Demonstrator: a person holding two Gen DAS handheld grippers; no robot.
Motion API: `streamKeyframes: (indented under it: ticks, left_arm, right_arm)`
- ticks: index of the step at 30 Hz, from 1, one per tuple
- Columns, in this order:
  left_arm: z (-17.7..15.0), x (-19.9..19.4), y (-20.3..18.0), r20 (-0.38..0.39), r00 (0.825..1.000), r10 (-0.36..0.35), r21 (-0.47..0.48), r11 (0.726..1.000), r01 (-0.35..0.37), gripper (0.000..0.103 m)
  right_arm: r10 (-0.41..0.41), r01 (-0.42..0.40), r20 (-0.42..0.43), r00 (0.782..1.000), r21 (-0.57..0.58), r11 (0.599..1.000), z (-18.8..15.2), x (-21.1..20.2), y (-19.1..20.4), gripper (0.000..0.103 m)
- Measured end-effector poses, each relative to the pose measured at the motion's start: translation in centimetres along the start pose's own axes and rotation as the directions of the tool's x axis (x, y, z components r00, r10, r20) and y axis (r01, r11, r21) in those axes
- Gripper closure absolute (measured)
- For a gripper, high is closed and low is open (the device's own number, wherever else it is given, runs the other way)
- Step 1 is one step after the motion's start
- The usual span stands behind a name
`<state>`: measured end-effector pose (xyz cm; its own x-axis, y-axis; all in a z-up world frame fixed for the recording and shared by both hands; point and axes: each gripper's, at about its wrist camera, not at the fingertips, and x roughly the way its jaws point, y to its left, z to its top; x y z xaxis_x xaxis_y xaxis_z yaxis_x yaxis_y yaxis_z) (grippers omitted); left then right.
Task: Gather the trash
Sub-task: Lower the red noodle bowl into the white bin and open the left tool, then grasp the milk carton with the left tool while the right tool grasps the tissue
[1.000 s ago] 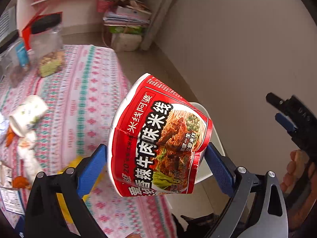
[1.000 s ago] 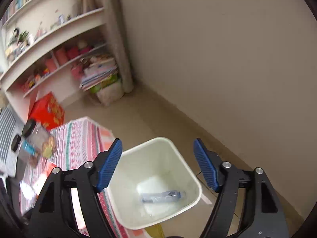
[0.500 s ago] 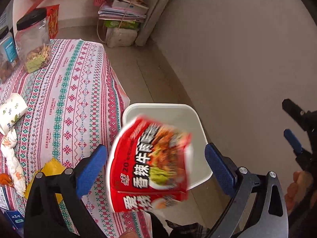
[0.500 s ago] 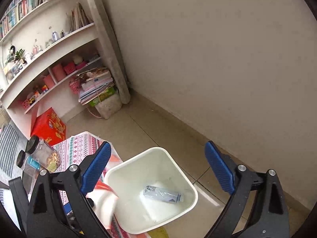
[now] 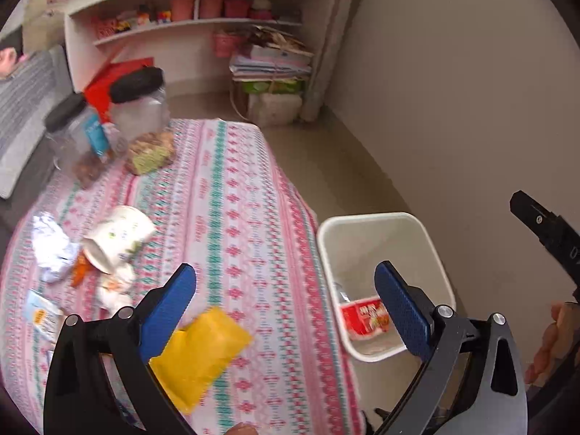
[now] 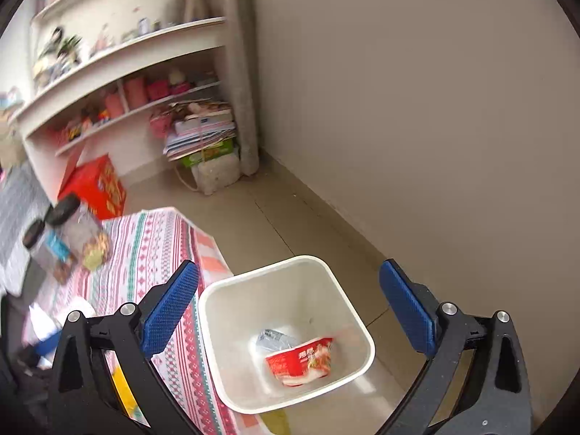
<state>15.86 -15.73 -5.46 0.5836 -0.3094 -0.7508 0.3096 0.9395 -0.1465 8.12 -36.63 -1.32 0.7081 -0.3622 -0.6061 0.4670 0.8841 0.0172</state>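
A red instant-noodle cup [image 5: 364, 317] [image 6: 301, 360] lies on its side at the bottom of the white bin [image 5: 362, 217] [image 6: 261, 272], beside a clear wrapper [image 6: 270, 337]. My left gripper [image 5: 286, 272] is open and holds nothing, hovering over the table edge next to the bin. Above the bin, my right gripper [image 6: 289, 268] has its jaws opening wide, with nothing between them. On the patterned tablecloth [image 5: 235, 199] lie a yellow packet [image 5: 203, 351], a tipped paper cup [image 5: 119, 233], crumpled foil [image 5: 50, 246] and smaller scraps.
Two black-lidded jars [image 5: 141, 108] stand at the table's far end. A red box [image 6: 96, 185], a paper stack [image 6: 199, 130] and white shelves [image 6: 127, 61] line the far wall. The bin stands on the floor between the table and a bare wall.
My left gripper let go of the noodle cup, which dropped into the bin. The left view swung back over the table. The right gripper's jaws spread wider.
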Motion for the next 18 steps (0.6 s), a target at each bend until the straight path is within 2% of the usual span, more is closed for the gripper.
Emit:
streamKeyframes:
  ticks: [5,10,14,18]
  left_arm:
    - [0.1,-2.1,2.4,0.070,0.993,0.094,-0.002,0.996,-0.094,0.007]
    - [-0.9,-3.4,5.4,0.136,0.970,0.199,-0.058,0.979,-0.193,0.007]
    - [-1.6,-3.1,7.9,0.089,0.961,0.260,-0.098,0.963,-0.251,0.007]
    - [-1.7,-3.5,10.1,0.074,0.952,0.296,-0.144,0.948,-0.284,0.007]
  right_arm:
    - [-0.004,0.004,-0.001,1.000,-0.089,0.996,-1.4,-0.1,3.6,0.007]
    - [0.005,-0.006,-0.002,1.000,-0.158,0.987,-2.9,-0.1,7.3,0.007]
    - [0.006,-0.002,0.017,1.000,-0.206,0.979,-3.6,-0.2,10.1,0.007]
    - [0.032,-0.033,-0.009,0.999,-0.223,0.974,-4.2,0.0,12.4,0.007]
